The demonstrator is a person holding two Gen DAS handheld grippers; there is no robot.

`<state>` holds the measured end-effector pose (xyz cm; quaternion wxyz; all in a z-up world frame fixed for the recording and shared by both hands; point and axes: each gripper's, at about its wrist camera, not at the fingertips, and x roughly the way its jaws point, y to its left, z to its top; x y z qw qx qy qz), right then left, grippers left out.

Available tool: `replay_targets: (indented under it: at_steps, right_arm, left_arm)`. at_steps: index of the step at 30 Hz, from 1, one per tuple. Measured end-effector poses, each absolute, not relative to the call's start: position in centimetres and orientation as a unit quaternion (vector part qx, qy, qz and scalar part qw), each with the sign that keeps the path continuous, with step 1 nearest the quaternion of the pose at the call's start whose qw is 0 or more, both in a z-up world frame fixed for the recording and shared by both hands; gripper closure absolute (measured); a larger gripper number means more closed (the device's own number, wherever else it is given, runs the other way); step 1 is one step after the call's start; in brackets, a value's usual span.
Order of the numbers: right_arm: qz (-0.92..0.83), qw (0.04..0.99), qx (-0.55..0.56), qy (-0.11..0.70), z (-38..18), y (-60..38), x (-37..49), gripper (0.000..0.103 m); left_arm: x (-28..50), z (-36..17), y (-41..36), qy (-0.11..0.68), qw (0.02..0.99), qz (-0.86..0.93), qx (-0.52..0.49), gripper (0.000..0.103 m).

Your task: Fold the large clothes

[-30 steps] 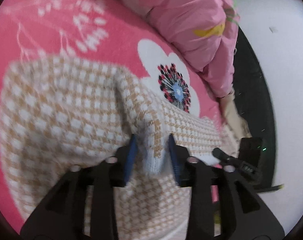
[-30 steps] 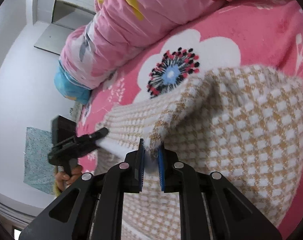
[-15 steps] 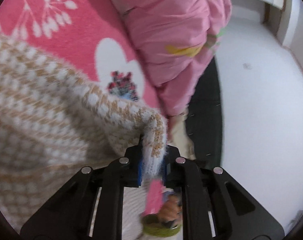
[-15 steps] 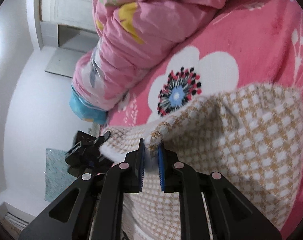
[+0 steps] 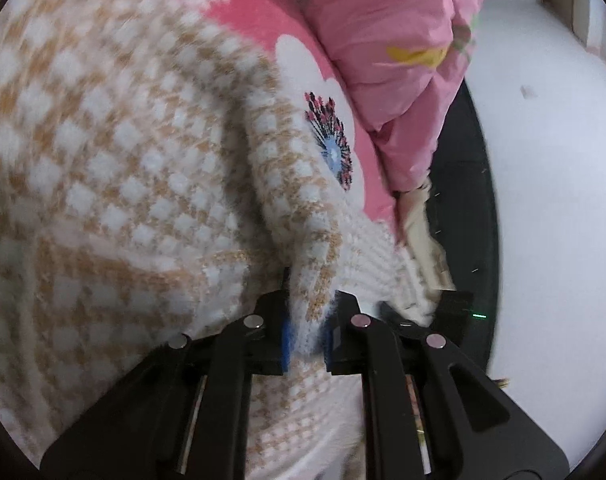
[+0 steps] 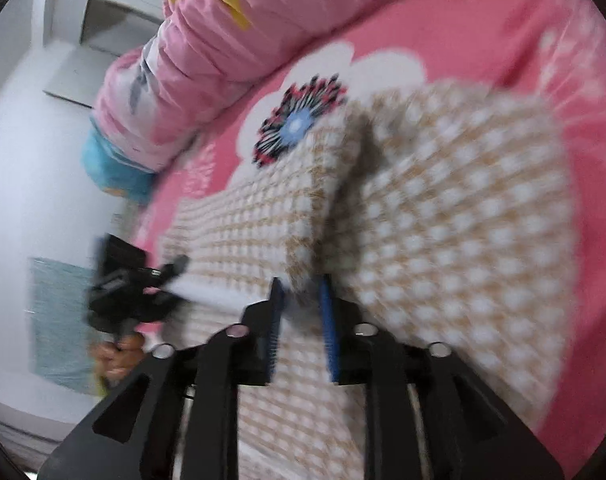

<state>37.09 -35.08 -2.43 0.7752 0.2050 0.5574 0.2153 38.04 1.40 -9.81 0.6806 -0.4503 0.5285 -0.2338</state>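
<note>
A tan-and-white checked knit sweater point(image 5: 115, 168) lies on the pink flowered bedsheet point(image 5: 259, 52). My left gripper point(image 5: 308, 332) is shut on a fold at the sweater's edge, its blue pads pinching the knit. In the right wrist view the sweater point(image 6: 443, 248) spreads across the bed. My right gripper point(image 6: 301, 312) stands over the sweater's edge with its jaws parted a little; the knit sits between the pads point(image 6: 326, 312) without being pinched. The left gripper point(image 6: 135, 280) also shows at the left, holding the same edge.
A bunched pink quilt point(image 5: 391, 52) lies at the head of the bed, also in the right wrist view point(image 6: 231, 40). The bed's edge and white floor point(image 5: 555, 200) are to the right. A blue pillow point(image 6: 111, 168) sits by the quilt.
My right gripper's jaws have opened from a tight pinch, loosening on the sweater edge. My left gripper keeps its pinch and has swung back over the sweater and bed.
</note>
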Motion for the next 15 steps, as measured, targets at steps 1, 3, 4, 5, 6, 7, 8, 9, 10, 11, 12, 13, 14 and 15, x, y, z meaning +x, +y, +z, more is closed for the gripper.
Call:
replay_targets:
  at_steps: [1,3,4,5,6,7,8,9,10,11,12,13,14,15]
  right_arm:
    - [0.203,0.799,0.174,0.538,-0.8,-34.7,36.6,0.081]
    - [0.199,0.835,0.131,0.495,2.4,-33.3,36.1,0.081]
    - [0.206,0.842,0.124,0.484,3.2,-32.5,36.3,0.081]
    - [0.215,0.843,0.119,0.478,3.7,-31.3,36.8,0.081]
    - [0.23,0.84,0.113,0.478,3.6,-29.7,37.4,0.081]
    - [0.243,0.835,0.106,0.482,3.0,-28.3,37.9,0.081]
    - [0.25,0.832,0.079,0.49,1.8,-26.4,38.6,0.081]
    - [0.244,0.833,0.045,0.495,0.7,-25.0,38.9,0.081]
    - [0.234,0.83,0.003,0.506,-1.1,-23.6,39.2,0.081]
    - [0.228,0.823,-0.032,0.519,-3.4,-22.7,39.2,0.081]
    - [0.229,0.826,-0.037,0.513,-4.8,-22.7,39.0,0.081]
    - [0.235,0.832,-0.023,0.502,-5.0,-23.4,38.8,0.081]
    - [0.24,0.831,-0.006,0.502,-4.8,-24.0,38.7,0.081]
    - [0.241,0.827,0.008,0.508,-4.5,-24.4,38.8,0.081]
  left_arm:
    - [38.2,-9.6,1.2,0.53,0.688,-0.231,-0.438,0.089]
    - [38.3,-9.0,0.9,0.532,0.707,-0.225,-0.408,0.087]
    - [38.1,-8.7,0.9,0.531,0.719,-0.22,-0.39,0.086]
    - [37.9,-8.3,0.7,0.529,0.734,-0.212,-0.368,0.082]
    - [37.7,-8.0,0.6,0.531,0.744,-0.205,-0.351,0.078]
    - [37.5,-8.0,0.6,0.532,0.746,-0.2,-0.347,0.077]
    - [37.2,-8.1,0.9,0.533,0.745,-0.199,-0.349,0.077]
    - [37.0,-8.1,1.2,0.533,0.744,-0.196,-0.353,0.075]
    - [36.6,-7.8,1.7,0.532,0.747,-0.191,-0.351,0.075]
    - [36.5,-7.6,2.3,0.528,0.752,-0.188,-0.346,0.075]
    - [36.0,-6.9,2.7,0.521,0.765,-0.183,-0.332,0.075]
    - [35.7,-6.2,3.1,0.512,0.78,-0.176,-0.315,0.075]
    - [35.5,-4.8,3.3,0.489,0.808,-0.161,-0.287,0.077]
    - [35.5,-3.5,3.0,0.468,0.833,-0.149,-0.255,0.077]
